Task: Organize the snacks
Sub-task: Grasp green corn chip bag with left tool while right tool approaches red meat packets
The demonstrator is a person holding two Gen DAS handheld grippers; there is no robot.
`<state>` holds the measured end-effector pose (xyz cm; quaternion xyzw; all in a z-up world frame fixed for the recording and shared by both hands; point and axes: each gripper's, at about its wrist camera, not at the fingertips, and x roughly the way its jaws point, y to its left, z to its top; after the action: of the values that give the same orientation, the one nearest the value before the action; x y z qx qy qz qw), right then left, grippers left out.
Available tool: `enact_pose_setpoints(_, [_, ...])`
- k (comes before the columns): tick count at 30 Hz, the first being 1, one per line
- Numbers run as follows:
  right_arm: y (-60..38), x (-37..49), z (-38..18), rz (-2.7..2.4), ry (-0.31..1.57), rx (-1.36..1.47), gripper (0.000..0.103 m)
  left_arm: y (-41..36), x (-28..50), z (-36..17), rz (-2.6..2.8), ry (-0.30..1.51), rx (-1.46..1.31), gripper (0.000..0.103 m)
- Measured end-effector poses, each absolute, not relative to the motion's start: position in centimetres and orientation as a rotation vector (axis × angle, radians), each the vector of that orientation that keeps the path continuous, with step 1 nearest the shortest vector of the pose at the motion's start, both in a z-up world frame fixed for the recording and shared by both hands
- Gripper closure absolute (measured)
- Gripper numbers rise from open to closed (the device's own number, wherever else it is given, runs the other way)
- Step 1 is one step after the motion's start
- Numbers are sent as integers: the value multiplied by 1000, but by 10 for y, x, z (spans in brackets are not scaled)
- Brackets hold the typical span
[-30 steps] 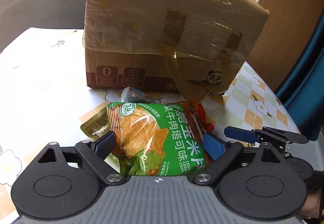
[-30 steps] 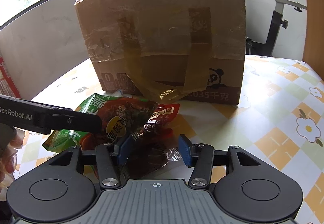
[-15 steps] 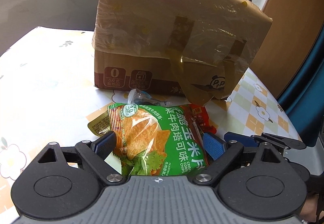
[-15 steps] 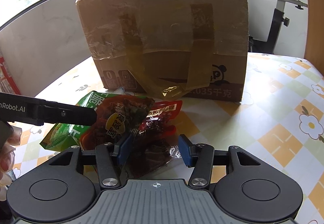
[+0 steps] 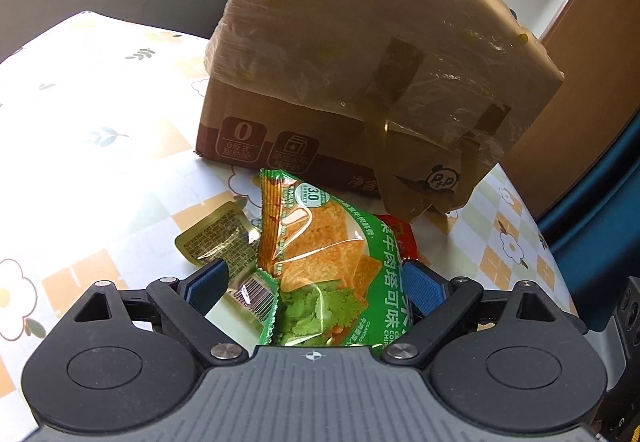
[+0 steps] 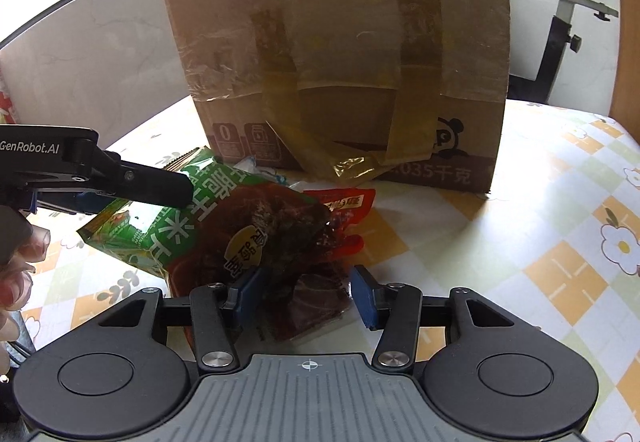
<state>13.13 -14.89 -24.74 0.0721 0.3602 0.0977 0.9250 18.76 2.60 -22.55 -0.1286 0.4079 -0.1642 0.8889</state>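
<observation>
A green bag of corn chips [image 5: 332,266] sits between the fingers of my left gripper [image 5: 316,288], tilted up off the table, and the pads press its sides. It also shows in the right wrist view [image 6: 176,218], with the left gripper's finger [image 6: 132,182] across it. A dark red snack packet [image 6: 276,238] lies between the pads of my right gripper [image 6: 304,298], which close on its sides. A gold-green sachet [image 5: 218,240] lies on the table left of the chips.
A taped cardboard box [image 5: 360,82] stands close behind the snacks, with loose tape hanging down its front [image 6: 352,162]. The table has a flowered checked cloth [image 6: 560,262]. A red packet [image 5: 402,238] lies under the chips. An exercise bike [image 6: 576,2] stands behind.
My left gripper has lifted and tilted the green chip bag, and its view has swung left and closer to the box. The right gripper has barely moved with the red packet.
</observation>
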Motion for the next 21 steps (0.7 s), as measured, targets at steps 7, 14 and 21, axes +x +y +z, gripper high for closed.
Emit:
enact_pose_setpoints(7, [-148, 132, -250, 197, 745, 145, 57, 9, 192, -241, -379, 878, -240, 9])
enact_pose_setpoints(14, [-152, 132, -250, 187, 736, 167, 57, 19, 182, -237, -346, 819, -270, 33])
enact_pose_setpoints(21, [-160, 131, -248, 170, 724, 196, 57, 49, 158, -215, -332, 736, -365, 34])
